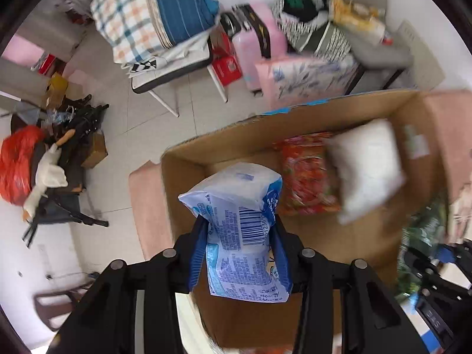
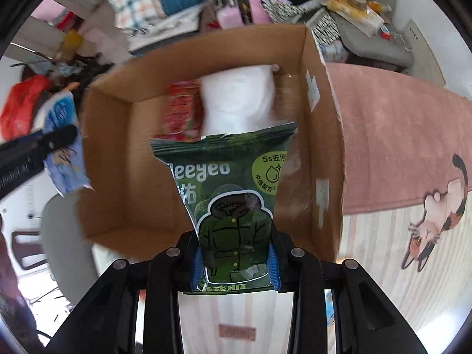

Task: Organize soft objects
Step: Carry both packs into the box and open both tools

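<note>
My left gripper [image 1: 240, 236] is shut on a blue and white soft pack [image 1: 236, 206] and holds it over the near left part of an open cardboard box [image 1: 188, 177]. My right gripper [image 2: 236, 250] is shut on a dark green wipes pack [image 2: 227, 183], held above the box's near edge [image 2: 206, 239]. Inside the box lie a white pillow-like pack [image 1: 365, 168] and a red patterned pack [image 1: 306, 174]; both also show in the right wrist view, the white pack [image 2: 239, 97] beside the red one [image 2: 180, 109]. The left gripper and its blue pack [image 2: 65, 159] show at the left of the right wrist view.
The box stands on a pink bed cover [image 2: 398, 135] with a cat print [image 2: 436, 218]. Beyond on the tiled floor [image 1: 118, 88] are a folding chair with bedding [image 1: 153, 23], a pink suitcase [image 1: 259, 41], a red bag [image 1: 17, 165] and dark clutter.
</note>
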